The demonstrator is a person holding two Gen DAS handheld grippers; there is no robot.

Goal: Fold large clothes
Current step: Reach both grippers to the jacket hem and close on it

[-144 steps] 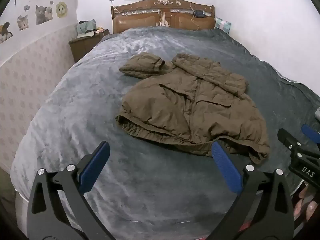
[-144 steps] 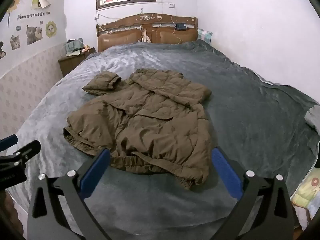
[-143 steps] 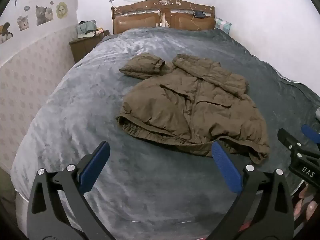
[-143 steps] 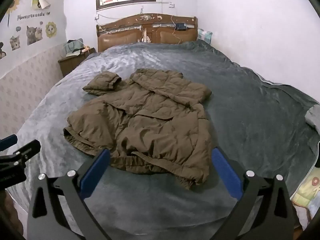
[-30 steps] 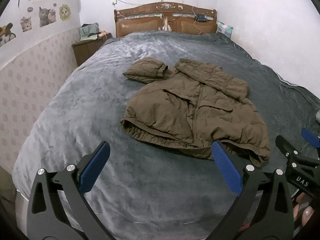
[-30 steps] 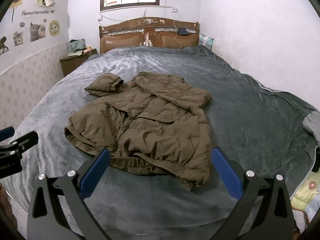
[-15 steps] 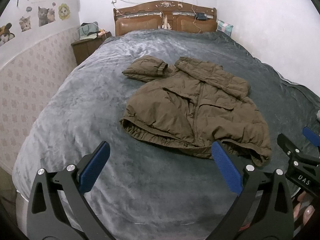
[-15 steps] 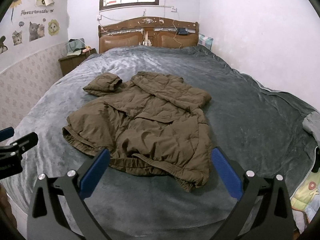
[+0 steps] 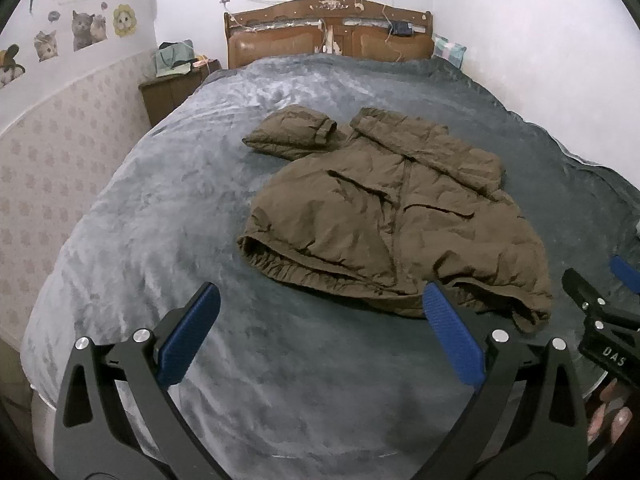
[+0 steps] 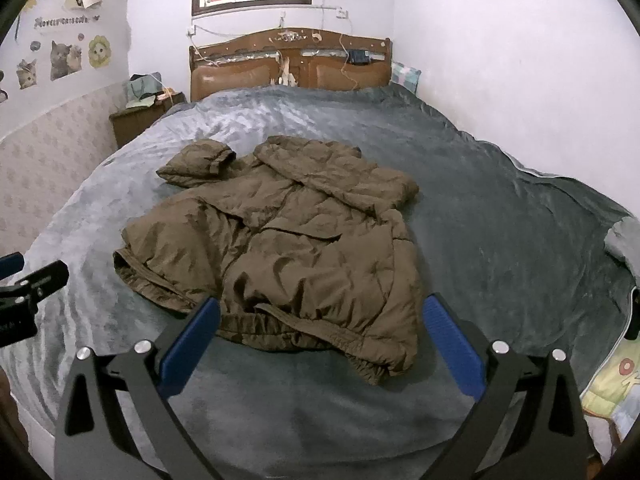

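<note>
A brown padded jacket (image 9: 392, 216) lies front up and rumpled in the middle of a grey-blue bed; it also shows in the right wrist view (image 10: 288, 248). One sleeve (image 9: 292, 134) is bunched at its upper left. My left gripper (image 9: 320, 336) is open and empty, hovering short of the jacket's hem. My right gripper (image 10: 320, 336) is open and empty, just before the hem's right part. Each gripper shows at the edge of the other's view.
The bed's blanket (image 9: 160, 208) spreads wide around the jacket. A wooden headboard (image 9: 328, 36) stands at the far end, a nightstand (image 9: 172, 88) with clutter at the far left. Walls run along both sides. A patterned cloth (image 10: 612, 384) lies at the bed's near right edge.
Both grippers have edged slightly toward the jacket's hem. The jacket has not moved and both grippers stay open.
</note>
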